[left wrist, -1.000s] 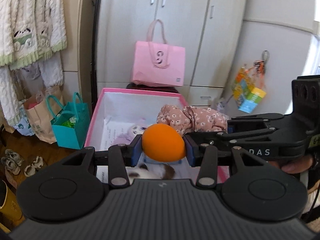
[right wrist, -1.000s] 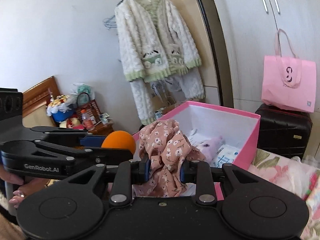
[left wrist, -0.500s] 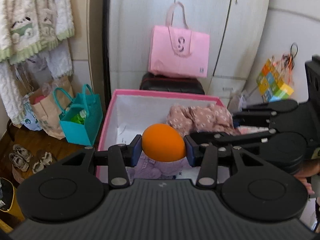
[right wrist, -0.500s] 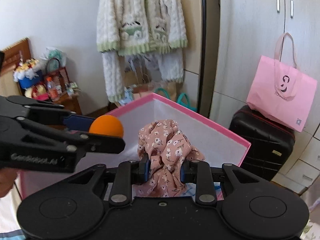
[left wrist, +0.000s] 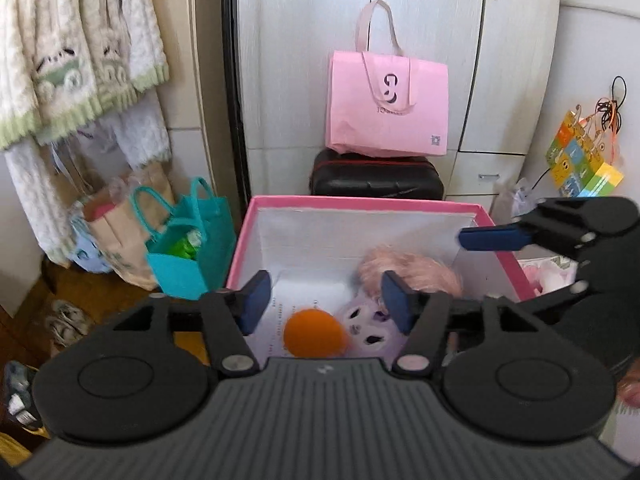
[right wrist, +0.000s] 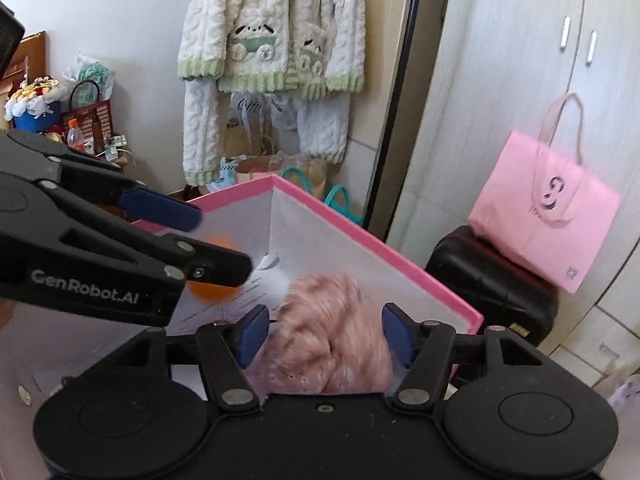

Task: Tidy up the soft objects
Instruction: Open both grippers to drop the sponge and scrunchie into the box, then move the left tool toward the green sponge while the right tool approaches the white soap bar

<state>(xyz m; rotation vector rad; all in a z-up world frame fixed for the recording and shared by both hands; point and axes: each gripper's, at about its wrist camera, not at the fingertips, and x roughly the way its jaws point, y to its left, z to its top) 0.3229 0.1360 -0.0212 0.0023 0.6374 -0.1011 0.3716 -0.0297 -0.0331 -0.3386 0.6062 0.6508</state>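
- While both grippers hang over the pink-rimmed white-lined storage box [left wrist: 360,203], each has just been opening its jaws, and nothing sits between either pair now.
- Far left: cream fluffy cardigan with green trim [right wrist: 272,36] hanging on the wall; teal tote bag [left wrist: 188,248] on the floor just left of the box.
- Left gripper [left wrist: 325,300]: blue pads spread, no contact with anything.
- Round orange soft ball [left wrist: 314,334] is inside the box, near side, below the left gripper's jaws; motion-blurred in the right wrist view.
- White-and-purple plush toy [left wrist: 370,330] lies in the box, touching the ball's right side.
- Right gripper [right wrist: 322,334]: pads spread apart; pink floral fabric bundle [right wrist: 324,340] is blurred below and between them, in the box, not pinched.
- Far side: pink paper shopping bag [left wrist: 386,106] on a black suitcase [left wrist: 378,178], behind the box.
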